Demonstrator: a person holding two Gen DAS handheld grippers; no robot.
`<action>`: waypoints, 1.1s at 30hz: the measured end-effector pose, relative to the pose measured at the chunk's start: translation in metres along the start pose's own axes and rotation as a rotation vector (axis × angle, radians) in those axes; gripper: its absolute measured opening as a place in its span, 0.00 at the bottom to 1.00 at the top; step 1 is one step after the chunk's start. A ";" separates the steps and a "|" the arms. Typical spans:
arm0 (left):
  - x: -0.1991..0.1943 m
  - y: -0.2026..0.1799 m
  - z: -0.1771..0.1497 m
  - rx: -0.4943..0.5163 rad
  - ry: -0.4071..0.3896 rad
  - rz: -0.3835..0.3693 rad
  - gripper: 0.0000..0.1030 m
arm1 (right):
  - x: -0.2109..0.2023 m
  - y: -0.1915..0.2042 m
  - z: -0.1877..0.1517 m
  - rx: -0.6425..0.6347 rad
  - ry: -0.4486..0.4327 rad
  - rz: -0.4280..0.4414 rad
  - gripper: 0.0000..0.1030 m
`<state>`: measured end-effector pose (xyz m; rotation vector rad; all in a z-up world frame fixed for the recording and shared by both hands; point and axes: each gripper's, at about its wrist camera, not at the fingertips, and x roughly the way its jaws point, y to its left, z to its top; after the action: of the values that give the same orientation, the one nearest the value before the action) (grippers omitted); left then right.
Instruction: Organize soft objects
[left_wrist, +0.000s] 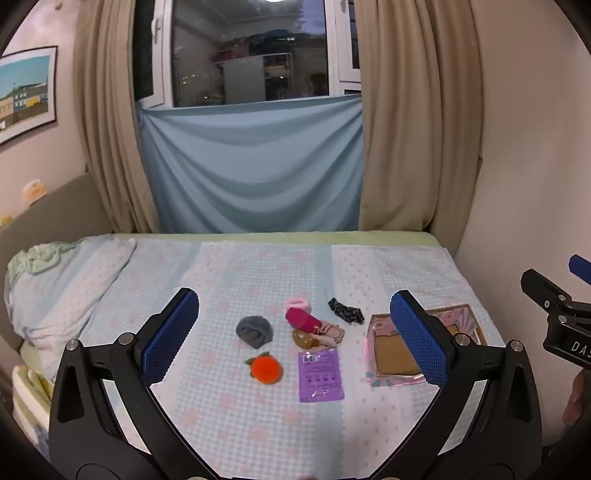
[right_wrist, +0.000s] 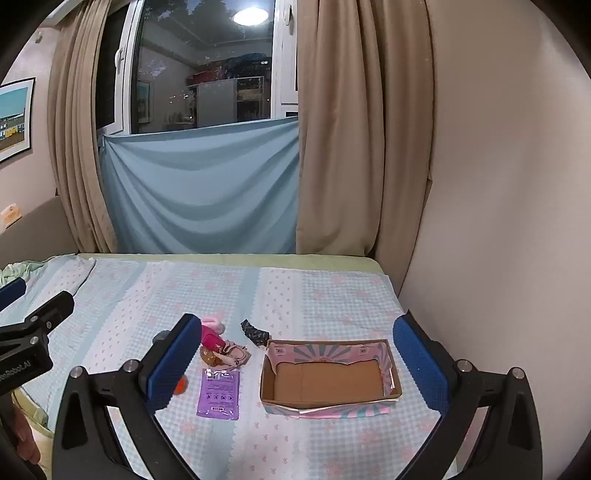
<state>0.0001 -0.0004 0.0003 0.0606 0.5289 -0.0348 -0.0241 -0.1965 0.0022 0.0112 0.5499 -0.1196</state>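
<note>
Left gripper (left_wrist: 291, 332) and right gripper (right_wrist: 293, 363) — black angular frames, blue dimpled pads, silver screws, white lettering

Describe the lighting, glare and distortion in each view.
Left wrist view: fisheye bends the curtains and darkens the corners; the window mirrors the room; soft, even light on the bed. Right wrist view: same bending; the ceiling lamp's reflection glares in the glass; the box looks sharp.
</note>
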 end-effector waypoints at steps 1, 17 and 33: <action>0.000 -0.001 0.000 0.002 -0.003 -0.003 1.00 | 0.000 0.000 0.000 -0.001 -0.001 -0.001 1.00; -0.014 0.003 -0.006 -0.043 -0.023 -0.026 1.00 | -0.010 -0.006 0.001 0.024 -0.008 -0.020 1.00; -0.014 0.003 -0.006 -0.028 -0.029 -0.021 1.00 | -0.012 -0.006 0.002 0.023 -0.013 -0.018 1.00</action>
<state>-0.0144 0.0036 0.0025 0.0271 0.5006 -0.0484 -0.0338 -0.2009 0.0101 0.0281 0.5359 -0.1430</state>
